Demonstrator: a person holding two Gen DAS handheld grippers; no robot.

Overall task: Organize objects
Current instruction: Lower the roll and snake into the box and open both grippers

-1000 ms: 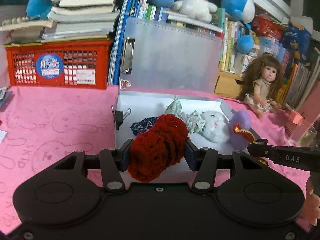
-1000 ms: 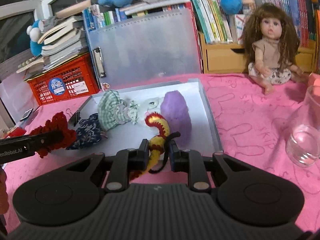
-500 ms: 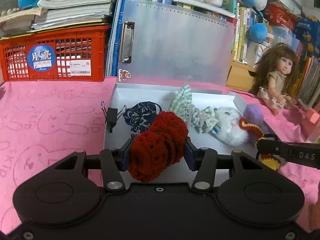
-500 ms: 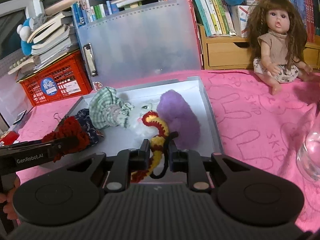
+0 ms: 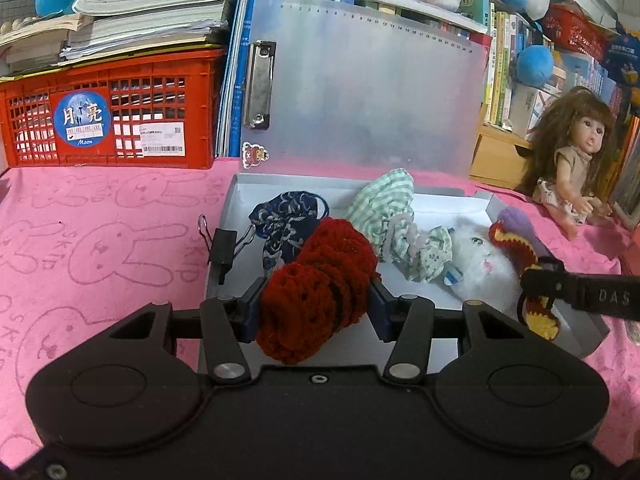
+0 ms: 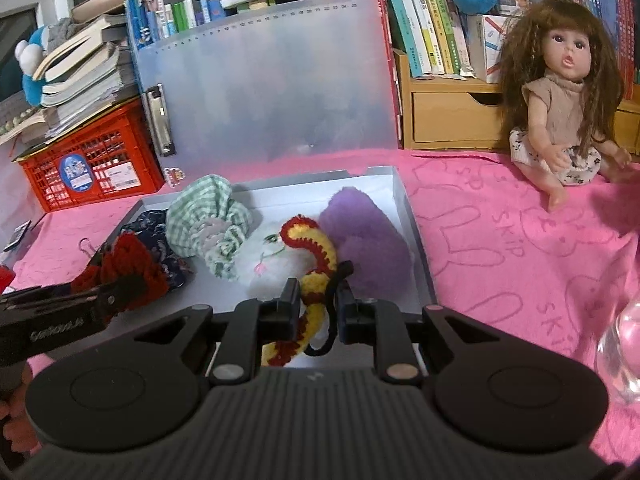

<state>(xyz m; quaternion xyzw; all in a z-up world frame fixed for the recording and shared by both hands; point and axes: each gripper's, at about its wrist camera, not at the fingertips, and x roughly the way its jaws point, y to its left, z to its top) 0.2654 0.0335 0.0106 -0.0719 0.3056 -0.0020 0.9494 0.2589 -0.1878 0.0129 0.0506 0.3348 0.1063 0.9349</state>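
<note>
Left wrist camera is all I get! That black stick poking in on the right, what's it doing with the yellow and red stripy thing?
Observer: That stick is the right gripper. Its jaws are shut on the stripy crochet piece, pinching its lower part.
Operator: And the purple bit peeking out behind it?
Observer: That's a big fluffy purple plush. It lies inside the box, against the right wall, next to the white plush.

Dark red crochet scrunchie, yellow w/ red trim crochet band, green-white check scrunchie, navy floral scrunchie, purple fluff ball, pink cloth, red crate.
</note>
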